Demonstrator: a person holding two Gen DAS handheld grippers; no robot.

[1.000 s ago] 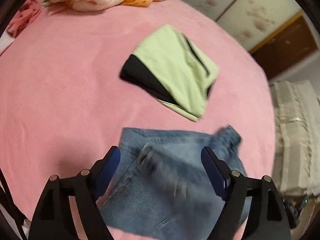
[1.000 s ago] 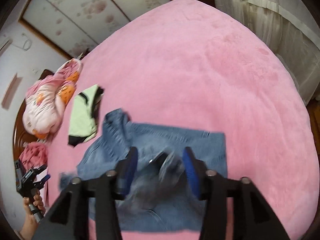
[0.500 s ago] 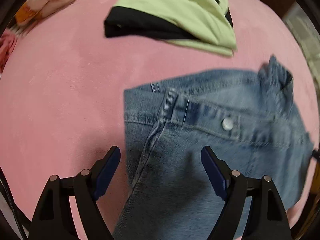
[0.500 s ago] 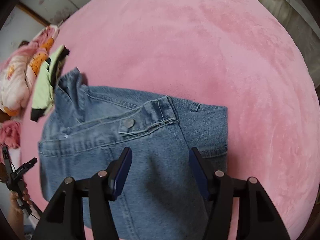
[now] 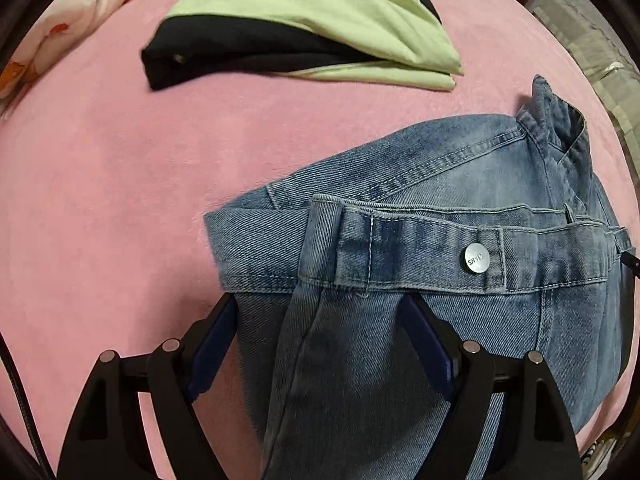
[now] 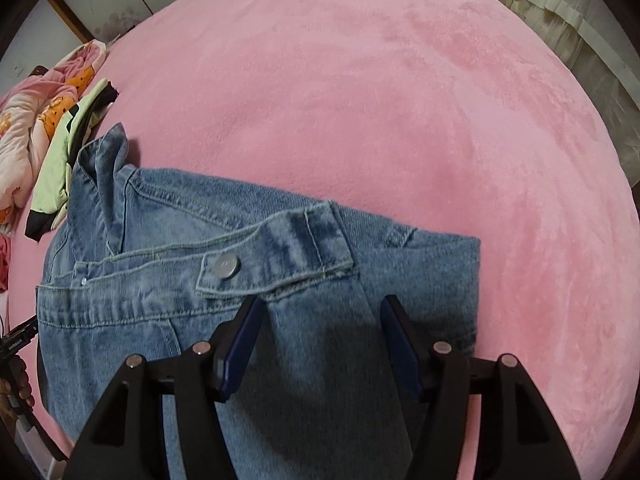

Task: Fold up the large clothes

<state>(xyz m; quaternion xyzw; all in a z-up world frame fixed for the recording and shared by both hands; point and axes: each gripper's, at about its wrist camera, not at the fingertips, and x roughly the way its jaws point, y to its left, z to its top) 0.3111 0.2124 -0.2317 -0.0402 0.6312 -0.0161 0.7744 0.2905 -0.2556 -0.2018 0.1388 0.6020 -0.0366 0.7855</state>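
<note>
A blue denim garment (image 5: 440,208) lies partly folded on the pink bed cover (image 5: 100,184), with a buttoned cuff band and silver button (image 5: 475,259) on top. It also shows in the right wrist view (image 6: 160,288), button (image 6: 226,265) up. My left gripper (image 5: 316,320) is open, low over the denim, its fingers either side of a folded sleeve edge. My right gripper (image 6: 318,320) is open too, close above the denim just below the cuff band. Neither holds anything.
A folded light-green and black garment (image 5: 320,24) lies beyond the denim; it shows at the left edge in the right wrist view (image 6: 68,148). A bundled pink-orange quilt (image 6: 28,120) lies beyond it. Cream curtains (image 6: 580,32) hang past the bed's right edge.
Both grippers have dropped down and closer to the denim, which now fills the lower views. The earlier blurred cloth between the jaws now lies flat. Both stay open.
</note>
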